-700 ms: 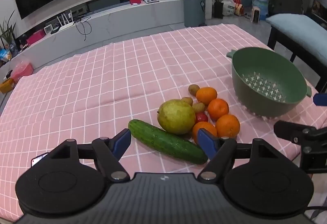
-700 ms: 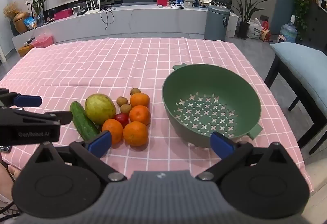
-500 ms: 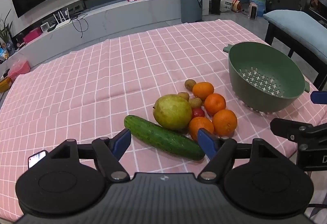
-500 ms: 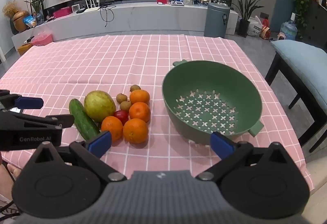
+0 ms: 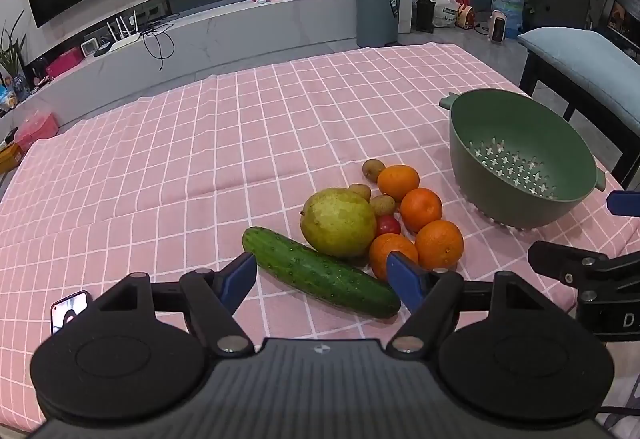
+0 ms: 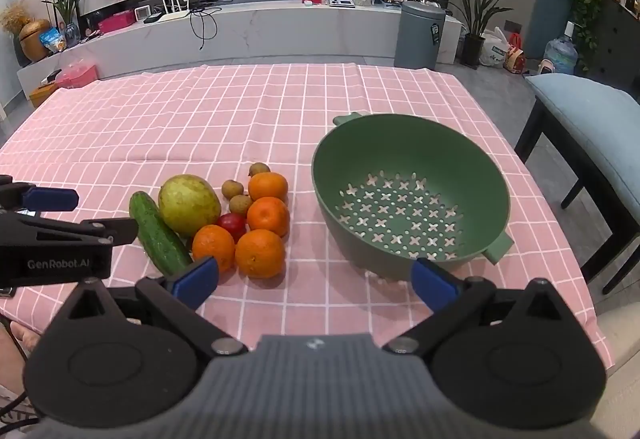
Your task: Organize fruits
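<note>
Pink checked cloth (image 6: pixel 256 111) covers the table, with a big TV and a long shelf behind it. On the cloth sits a pile of fruit: a bumpy dark green cucumber (image 5: pixel 320 271) lies flat, its long side running from near the left gripper (image 5: pixel 322 273) slantwise toward the oranges. A fat yellow-green pear (image 5: pixel 338 221) touches it. Four round oranges (image 6: pixel 260 253), a small red fruit (image 6: pixel 232 222) and three little brown ones huddle beside the pear. A green colander (image 6: pixel 412 159) stands empty just to the right of the pile. The right gripper (image 6: pixel 316 279) and the left one are both spread wide, holding nothing.
</note>
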`<action>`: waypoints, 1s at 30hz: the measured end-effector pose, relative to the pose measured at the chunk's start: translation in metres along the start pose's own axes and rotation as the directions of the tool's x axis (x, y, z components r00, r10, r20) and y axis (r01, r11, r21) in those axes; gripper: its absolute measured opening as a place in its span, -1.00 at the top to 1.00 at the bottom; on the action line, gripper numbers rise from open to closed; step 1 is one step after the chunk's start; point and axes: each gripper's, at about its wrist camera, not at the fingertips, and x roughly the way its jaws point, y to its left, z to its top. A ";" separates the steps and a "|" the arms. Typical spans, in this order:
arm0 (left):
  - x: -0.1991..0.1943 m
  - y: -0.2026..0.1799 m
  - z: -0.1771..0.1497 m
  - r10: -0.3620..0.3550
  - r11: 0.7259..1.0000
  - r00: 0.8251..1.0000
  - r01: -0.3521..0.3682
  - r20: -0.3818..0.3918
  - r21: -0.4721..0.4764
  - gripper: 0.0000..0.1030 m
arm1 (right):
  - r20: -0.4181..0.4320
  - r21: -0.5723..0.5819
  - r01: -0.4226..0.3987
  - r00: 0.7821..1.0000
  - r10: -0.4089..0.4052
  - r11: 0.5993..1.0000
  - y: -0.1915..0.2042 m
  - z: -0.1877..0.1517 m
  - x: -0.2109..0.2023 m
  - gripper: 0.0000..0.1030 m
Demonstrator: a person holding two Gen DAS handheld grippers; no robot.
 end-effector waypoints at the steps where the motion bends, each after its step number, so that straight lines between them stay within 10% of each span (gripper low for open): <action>1: 0.000 0.000 0.000 0.000 1.000 1.000 0.000 0.000 0.000 -0.69 | -0.002 0.000 0.000 1.000 0.000 1.000 0.000 0.000 0.000 -0.92; 30: 0.001 -0.001 0.000 -0.004 1.000 1.000 0.004 -0.004 -0.006 -0.69 | -0.020 0.007 0.011 1.000 -0.011 1.000 -0.001 0.001 0.003 -0.92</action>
